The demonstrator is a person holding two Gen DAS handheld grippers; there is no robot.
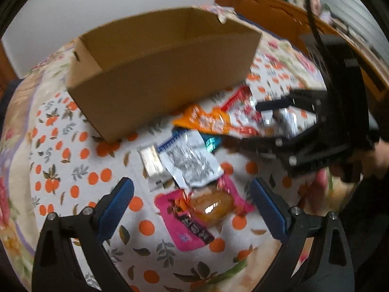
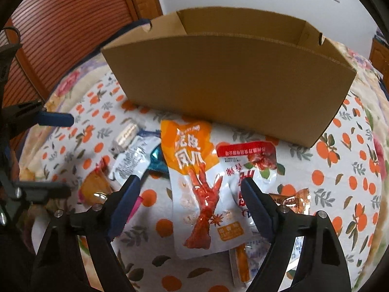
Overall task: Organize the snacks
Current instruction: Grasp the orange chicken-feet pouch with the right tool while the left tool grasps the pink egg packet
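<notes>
An open brown cardboard box (image 1: 155, 73) stands on the orange-print cloth; it also shows in the right wrist view (image 2: 231, 85). My left gripper (image 1: 192, 204) is open, its blue pads on either side of a pink packet with a golden bun (image 1: 194, 216). Behind it lie a silver packet (image 1: 192, 160) and a small white bar (image 1: 152, 160). My right gripper (image 2: 192, 194) is open above an orange chicken-feet packet (image 2: 194, 177), with a red and white packet (image 2: 245, 168) beside it. The right gripper also shows blurred in the left wrist view (image 1: 267, 121).
A teal wrapper (image 2: 156, 160) lies partly under the orange packet. A brown wrapped sweet (image 2: 289, 199) and an orange stick packet (image 2: 243, 260) lie at the right. A wooden headboard (image 1: 267, 7) and a wooden slatted door (image 2: 60, 24) border the cloth.
</notes>
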